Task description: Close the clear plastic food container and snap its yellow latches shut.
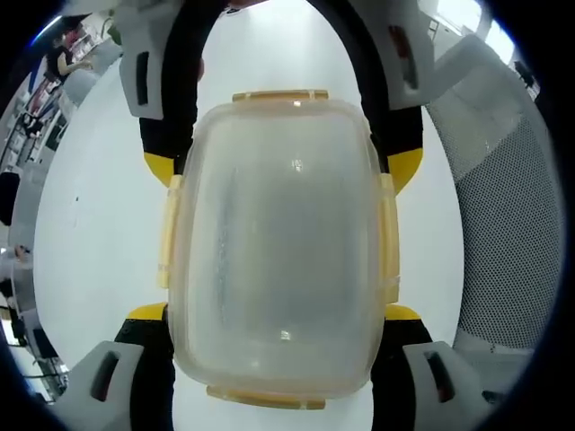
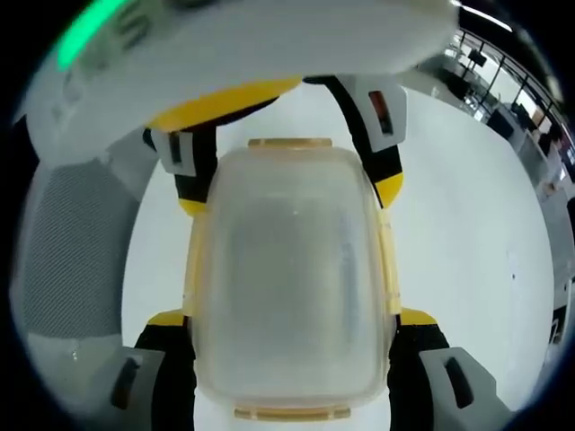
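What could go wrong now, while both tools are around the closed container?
1. Both tools straddle the container from opposite ends; uneven squeezing could make it slide on the smooth white table.
2. A side latch may look flat yet stay unsnapped.

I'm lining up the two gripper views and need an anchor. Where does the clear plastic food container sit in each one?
Left gripper view: the clear plastic food container fills the centre, lid on, between this gripper's yellow-tipped jaws at the bottom and the other gripper's at the top.
Right gripper view: it sits centre to lower centre, flanked the same way.
Shared landmark: the grey mesh chair back.
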Available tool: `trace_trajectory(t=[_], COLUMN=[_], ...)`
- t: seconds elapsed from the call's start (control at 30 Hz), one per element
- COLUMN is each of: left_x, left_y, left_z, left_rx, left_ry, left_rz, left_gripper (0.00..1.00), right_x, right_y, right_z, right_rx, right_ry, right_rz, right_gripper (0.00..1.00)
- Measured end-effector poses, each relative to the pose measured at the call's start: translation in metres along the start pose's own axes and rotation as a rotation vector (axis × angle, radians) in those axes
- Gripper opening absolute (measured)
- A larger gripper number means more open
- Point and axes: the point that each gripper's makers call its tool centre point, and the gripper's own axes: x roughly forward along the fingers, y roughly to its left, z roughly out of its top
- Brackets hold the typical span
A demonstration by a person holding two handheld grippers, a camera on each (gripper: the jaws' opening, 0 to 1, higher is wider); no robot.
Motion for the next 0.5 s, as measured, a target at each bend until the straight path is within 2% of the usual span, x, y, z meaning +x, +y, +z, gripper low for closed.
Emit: trace_trajectory(t=[0.5], left_x=[0.003], left_y=[0.013], left_z=[0.003], left_rx=[0.010], left_ry=[-0.008], left_rz=[-0.004], left_gripper=[0.93], right_x=[0.000], right_y=[-0.012], right_z=[-0.002], right_rx=[0.009], right_ry=[0.002], right_rz=[-0.004], right_gripper=[0.90])
